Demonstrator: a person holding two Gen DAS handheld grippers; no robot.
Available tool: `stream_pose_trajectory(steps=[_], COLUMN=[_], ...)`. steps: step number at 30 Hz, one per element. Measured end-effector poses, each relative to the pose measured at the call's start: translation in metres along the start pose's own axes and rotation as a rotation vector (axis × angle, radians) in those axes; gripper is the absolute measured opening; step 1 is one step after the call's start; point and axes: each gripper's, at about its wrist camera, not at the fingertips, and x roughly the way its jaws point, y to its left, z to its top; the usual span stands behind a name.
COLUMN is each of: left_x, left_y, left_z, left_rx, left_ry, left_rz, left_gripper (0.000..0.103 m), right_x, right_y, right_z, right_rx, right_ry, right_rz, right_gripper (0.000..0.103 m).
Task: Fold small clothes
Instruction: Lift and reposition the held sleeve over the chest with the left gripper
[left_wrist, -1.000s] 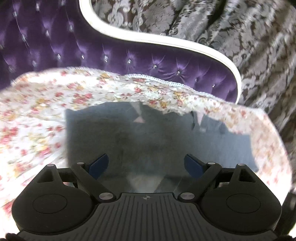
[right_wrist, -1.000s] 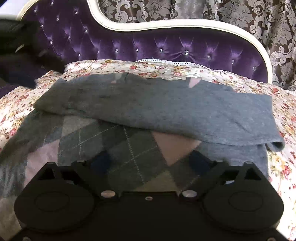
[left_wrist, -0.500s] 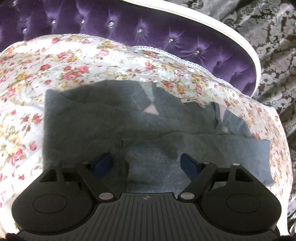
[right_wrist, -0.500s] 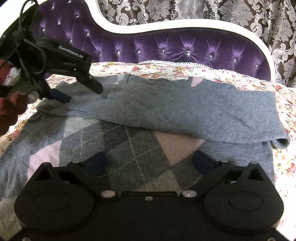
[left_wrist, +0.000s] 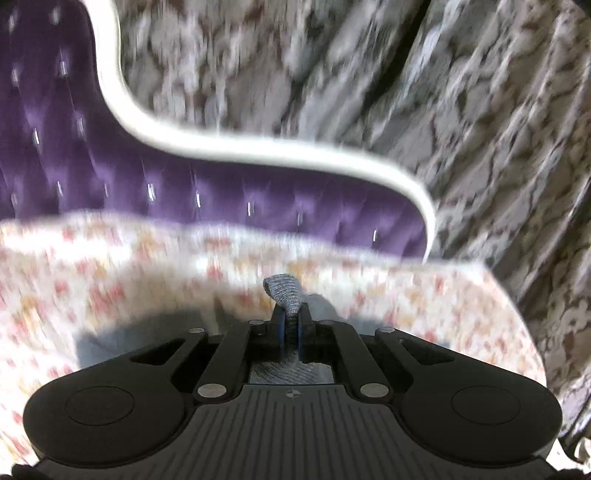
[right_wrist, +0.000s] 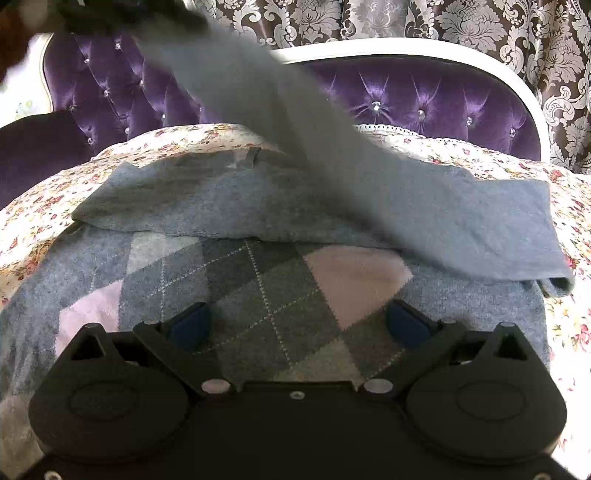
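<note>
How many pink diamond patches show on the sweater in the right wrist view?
2. One pink diamond lies just ahead of the right gripper, right of centre; the other sits at the sweater's left side. More may be hidden under the folded-over grey layer.

Sweater on bedspread, headboard behind.

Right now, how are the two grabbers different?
The left gripper is shut, pinching a fold of the grey sweater; the right gripper is wide open, holding nothing. The left gripper has lifted its bit of sweater up off the flowery bedspread; the right gripper hovers low over the sweater's diamond pattern. Both are black with blue pads.
</note>
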Motion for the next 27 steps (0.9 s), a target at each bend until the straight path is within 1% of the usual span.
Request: stream_pose_trajectory(steps=[2,4,5,6,7,10,12,14,17,19,20,22,24,25,26,27], left_x=[-0.011,-0.013,-0.009,-0.003,0.004,0.028,0.036,0.042,0.041,0.036,0.034,0.031,0.030,0.031,0.032,0.034], left_y=[0.009,0.029,0.040,0.053,0.064,0.089,0.100,0.107,0.111,0.110,0.109,0.108,0.106,0.106,0.106,0.106], left_z=[0.003,-0.002,-0.006,-0.011,-0.017,-0.036,-0.046,-0.054,-0.062,-0.064,-0.063,-0.062,-0.061,-0.060,-0.059,-0.058], left_rx=[0.015,0.006,-0.001,-0.013,-0.024,-0.047,-0.065,-0.079,-0.093,-0.092,-0.088,-0.082,-0.077,-0.075,-0.074,-0.076], left_ry=[-0.035,-0.040,-0.030,-0.002,0.026,0.109,0.136,0.159,0.157,0.150,0.144,0.134,0.133,0.134,0.135,0.135], left_rz=[0.042,0.129,0.167,0.203,0.224,0.271,0.280,0.263,0.254,0.240,0.236,0.220,0.209,0.206,0.204,0.202], left_gripper=[0.006,0.006,0.006,0.006,0.006,0.006,0.006,0.007,0.008,0.008,0.008,0.008,0.008,0.008,0.008,0.008], right_x=[0.000,0.000,0.000,-0.001,-0.001,-0.001,-0.001,-0.001,-0.003,-0.009,-0.014,-0.032,-0.049,-0.056,-0.059,-0.059], right_y=[0.000,0.000,0.000,0.001,0.001,0.000,0.001,0.001,-0.001,-0.006,-0.011,-0.021,-0.034,-0.045,-0.055,-0.067], right_z=[0.000,0.000,0.000,0.000,0.000,0.000,0.000,0.000,0.002,0.007,0.010,0.018,0.027,0.033,0.038,0.044], right_rx=[-0.001,-0.002,-0.002,-0.002,-0.003,-0.004,-0.004,-0.004,0.007,0.034,0.047,0.061,0.057,0.061,0.067,0.074], right_ry=[0.001,0.002,0.002,0.003,0.003,0.004,0.004,0.004,0.004,-0.003,-0.014,-0.065,-0.127,-0.153,-0.168,-0.174], right_rz=[-0.002,-0.002,-0.003,-0.003,-0.003,-0.005,-0.005,-0.005,0.004,0.023,0.038,0.056,0.042,0.022,-0.002,-0.033], right_gripper=[0.103,0.103,0.103,0.103,0.103,0.103,0.103,0.103,0.102,0.095,0.086,0.085,0.085,0.083,0.077,0.076])
